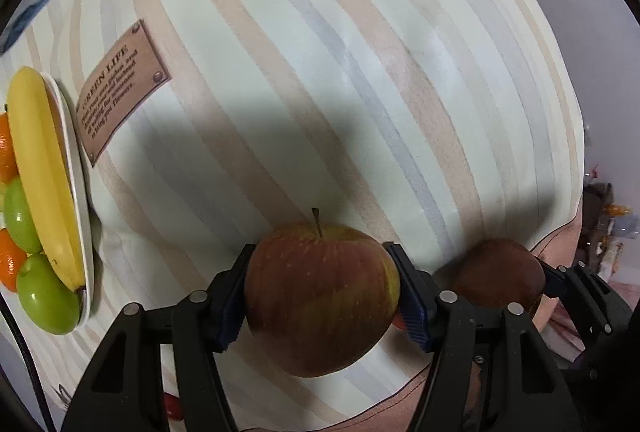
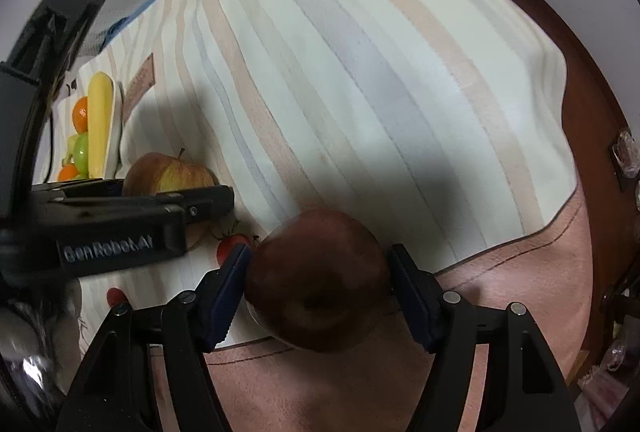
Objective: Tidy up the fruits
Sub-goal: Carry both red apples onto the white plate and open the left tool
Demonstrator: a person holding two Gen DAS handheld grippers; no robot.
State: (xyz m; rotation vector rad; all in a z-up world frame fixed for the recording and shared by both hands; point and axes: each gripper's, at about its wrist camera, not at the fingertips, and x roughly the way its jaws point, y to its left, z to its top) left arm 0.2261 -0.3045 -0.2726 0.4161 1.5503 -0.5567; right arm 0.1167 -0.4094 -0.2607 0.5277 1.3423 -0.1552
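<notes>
Striped cloth covers the surface [image 1: 320, 51]; the plate [image 1: 82, 191] of fruit sits at nine o'clock. My left hand-held gripper [image 1: 320, 296] clamps the red-yellow apple [image 1: 320, 296] across its middle, my right hand-held gripper [image 2: 318, 284] the dark apple [image 2: 318, 280]. Both seem firm, heavy, smooth-skinned, likely bruisable.

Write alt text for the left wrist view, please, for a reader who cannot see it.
The left gripper clamps a red-yellow apple above a striped tablecloth. At far left, a white plate holds a banana, green apples and oranges; at right, the right gripper holds a dark red apple.
</notes>
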